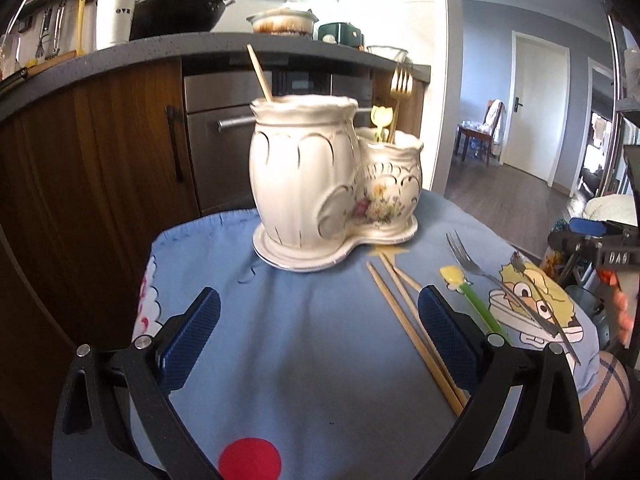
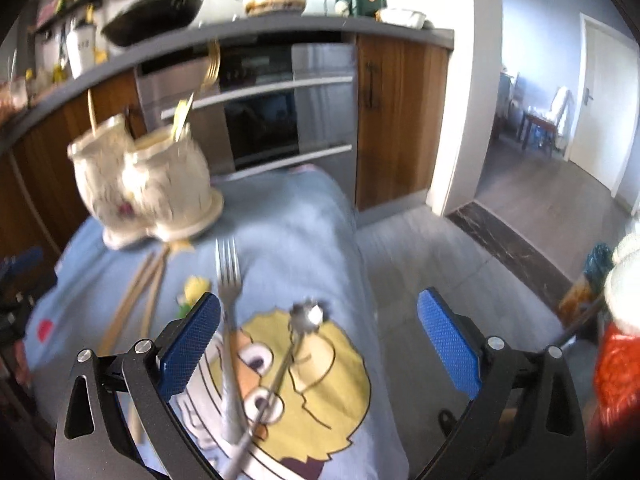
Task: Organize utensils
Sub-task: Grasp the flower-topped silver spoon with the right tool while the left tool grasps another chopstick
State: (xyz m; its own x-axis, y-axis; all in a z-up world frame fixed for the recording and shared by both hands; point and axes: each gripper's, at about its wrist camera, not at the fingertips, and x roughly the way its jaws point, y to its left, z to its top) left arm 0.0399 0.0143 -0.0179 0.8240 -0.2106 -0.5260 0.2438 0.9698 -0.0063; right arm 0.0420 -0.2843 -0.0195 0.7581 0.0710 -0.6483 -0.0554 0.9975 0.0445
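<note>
Both grippers, left (image 1: 319, 342) & right (image 2: 319, 342), gape empty; cloth (image 1: 304, 360) has 3 chopsticks (image 1: 404, 320), 1 fork (image 2: 228, 320), 2 spoons.

A cream two-pot ceramic holder (image 1: 332, 184) stands upright at 12 o'clock; chopsticks (image 1: 404, 312), a yellow-green spoon (image 1: 468, 292), silver fork (image 1: 480, 272) lie at 3 o'clock.

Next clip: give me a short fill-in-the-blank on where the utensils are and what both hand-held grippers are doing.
1. The gold fork stands in the ____ pot of the ceramic utensil holder.
2. The wooden chopsticks lie on the ____ cloth.
3. The silver fork lies beside a silver ____.
4. The left hand-held gripper and right hand-held gripper are both ____ and hold nothing.

Missing words: smaller; blue; spoon; open
</note>
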